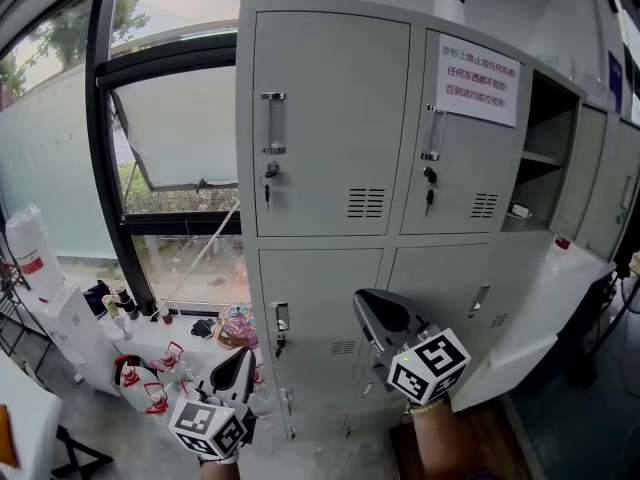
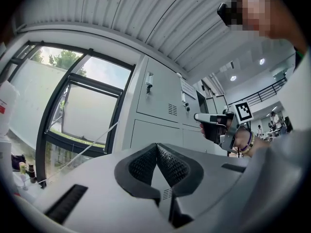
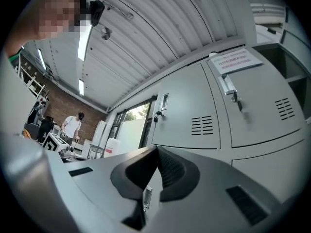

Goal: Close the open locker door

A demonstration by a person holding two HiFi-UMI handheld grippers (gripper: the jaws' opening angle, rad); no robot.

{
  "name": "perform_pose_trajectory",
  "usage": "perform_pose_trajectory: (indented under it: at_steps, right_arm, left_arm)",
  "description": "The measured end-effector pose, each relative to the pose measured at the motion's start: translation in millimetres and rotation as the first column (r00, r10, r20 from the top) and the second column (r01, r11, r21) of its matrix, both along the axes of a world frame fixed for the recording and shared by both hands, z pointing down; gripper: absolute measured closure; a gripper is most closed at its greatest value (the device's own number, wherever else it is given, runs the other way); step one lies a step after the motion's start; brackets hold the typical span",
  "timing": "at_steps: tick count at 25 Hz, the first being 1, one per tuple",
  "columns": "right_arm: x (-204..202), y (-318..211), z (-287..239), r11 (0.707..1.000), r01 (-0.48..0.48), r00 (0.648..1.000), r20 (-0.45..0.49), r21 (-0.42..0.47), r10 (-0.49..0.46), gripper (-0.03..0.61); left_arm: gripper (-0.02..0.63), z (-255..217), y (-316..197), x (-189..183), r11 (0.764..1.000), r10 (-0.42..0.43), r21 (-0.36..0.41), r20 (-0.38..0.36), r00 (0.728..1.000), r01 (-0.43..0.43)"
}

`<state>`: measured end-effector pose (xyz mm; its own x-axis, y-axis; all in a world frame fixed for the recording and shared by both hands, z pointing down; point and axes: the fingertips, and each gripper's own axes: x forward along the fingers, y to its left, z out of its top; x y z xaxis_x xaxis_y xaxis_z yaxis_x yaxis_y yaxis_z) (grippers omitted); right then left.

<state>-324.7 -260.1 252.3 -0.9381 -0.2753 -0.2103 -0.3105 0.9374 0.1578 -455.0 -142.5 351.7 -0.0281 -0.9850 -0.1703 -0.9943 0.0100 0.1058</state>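
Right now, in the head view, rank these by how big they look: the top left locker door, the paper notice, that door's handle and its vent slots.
Largest: top left locker door
Next: paper notice
Smallest: handle and vent slots, too alike to rank.

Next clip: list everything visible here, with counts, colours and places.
locker doors: four closed, grey, centre.
open compartment: one, dark inside, right of them.
notice: one, white, upper right door.
keys: two, dark, upper door locks.
canister: one, white, on locker top.
window: one, dark frame, left.
jug: one, white, far left.
left tongs: one, grey, shut, empty.
right tongs: one, grey, shut, empty.
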Motion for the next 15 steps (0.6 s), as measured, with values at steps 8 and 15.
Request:
perform_pose_trajectory:
  at_steps: [8, 15]
  right_arm:
    - [66.9, 7.7, 31.1, 0.985, -0.153, 0.987, 0.030, -0.074, 0.155, 0.572]
    - [131.2, -11.0, 39.3, 0.947, -0.306, 0.949, 0.041, -0.095, 0.311, 0.572]
  left_arm:
    - [0.592, 3.2, -10.2, 34.1, 0.993, 0.114, 0.009, 0.018, 0.993, -0.115]
    - [0.594, 4.6, -24.8, 61.9, 0.981, 0.193, 0.002, 0.030, 0.981, -0.193]
